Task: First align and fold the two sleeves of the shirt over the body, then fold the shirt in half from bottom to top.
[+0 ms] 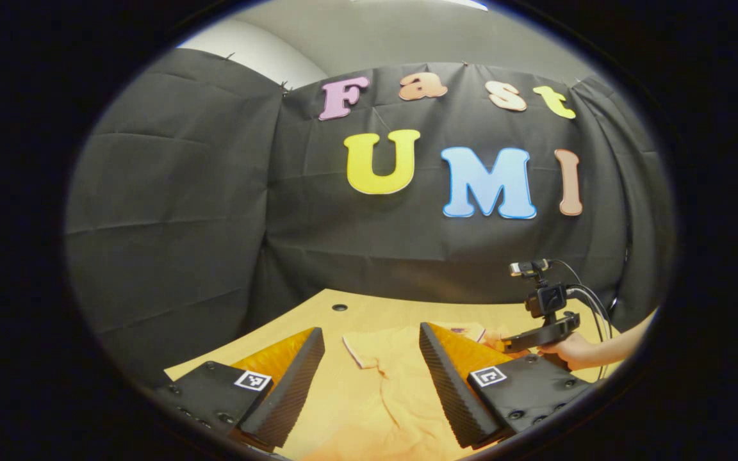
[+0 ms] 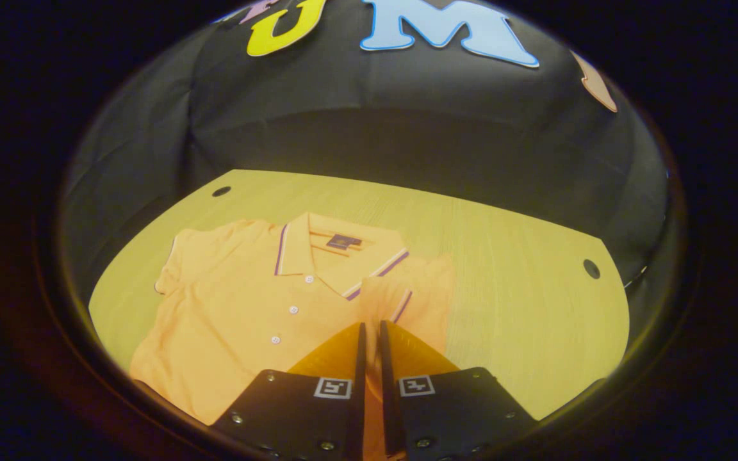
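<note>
An orange polo shirt point(image 2: 247, 307) lies face up on the wooden table point(image 2: 523, 307), collar point(image 2: 337, 246) toward the wall. Its sleeve point(image 2: 407, 298) on the right of the right gripper view is folded in over the body. My right gripper point(image 2: 371, 328) is shut on that sleeve's fabric, with only a thin gap between the fingers. In the left gripper view my left gripper point(image 1: 370, 328) hangs open low over the shirt point(image 1: 382, 390), nothing between its fingers. The other sleeve point(image 2: 173, 266) lies spread out flat.
A hand point(image 1: 577, 349) holds the right gripper's handle, with its camera mount point(image 1: 545, 298) and cables at the table's right side. The table has round holes point(image 2: 591, 268) near its corners. Black cloth wall stands close behind the table.
</note>
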Available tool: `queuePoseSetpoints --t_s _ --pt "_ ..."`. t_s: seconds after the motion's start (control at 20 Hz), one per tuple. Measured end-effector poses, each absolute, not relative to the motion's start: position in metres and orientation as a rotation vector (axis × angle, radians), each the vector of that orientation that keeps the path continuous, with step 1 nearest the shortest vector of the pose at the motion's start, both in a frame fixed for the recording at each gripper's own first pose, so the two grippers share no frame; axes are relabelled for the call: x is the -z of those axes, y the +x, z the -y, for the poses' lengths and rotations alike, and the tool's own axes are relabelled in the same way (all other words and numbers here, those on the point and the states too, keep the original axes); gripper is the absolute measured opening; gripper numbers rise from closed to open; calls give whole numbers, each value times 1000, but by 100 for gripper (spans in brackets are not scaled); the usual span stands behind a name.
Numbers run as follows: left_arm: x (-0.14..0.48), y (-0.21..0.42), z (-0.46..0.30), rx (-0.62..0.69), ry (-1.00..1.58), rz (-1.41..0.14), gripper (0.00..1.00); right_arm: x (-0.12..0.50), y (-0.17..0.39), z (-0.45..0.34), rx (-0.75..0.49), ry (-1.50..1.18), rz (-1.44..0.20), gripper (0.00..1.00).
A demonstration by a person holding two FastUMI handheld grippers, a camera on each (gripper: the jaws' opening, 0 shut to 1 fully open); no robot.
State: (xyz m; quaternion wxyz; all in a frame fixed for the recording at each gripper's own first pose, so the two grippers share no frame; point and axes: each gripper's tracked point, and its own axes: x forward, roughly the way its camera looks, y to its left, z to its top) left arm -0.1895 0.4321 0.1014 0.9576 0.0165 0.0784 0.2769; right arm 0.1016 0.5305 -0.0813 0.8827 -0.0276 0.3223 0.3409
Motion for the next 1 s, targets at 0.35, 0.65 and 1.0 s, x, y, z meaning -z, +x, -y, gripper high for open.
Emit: queuePoseSetpoints --t_s 0.35,0.65,1.0 --pt "-89 -167 -447 -500 14 -166 99 61 90 -525 -711 -43 -640 63" --pt "-53 -119 -475 -410 -46 -214 96 15 63 -494 -653 -20 -561 97" --pt "7 -62 -535 -391 -74 -323 93 -43 17 -468 -585 9 -447 97"
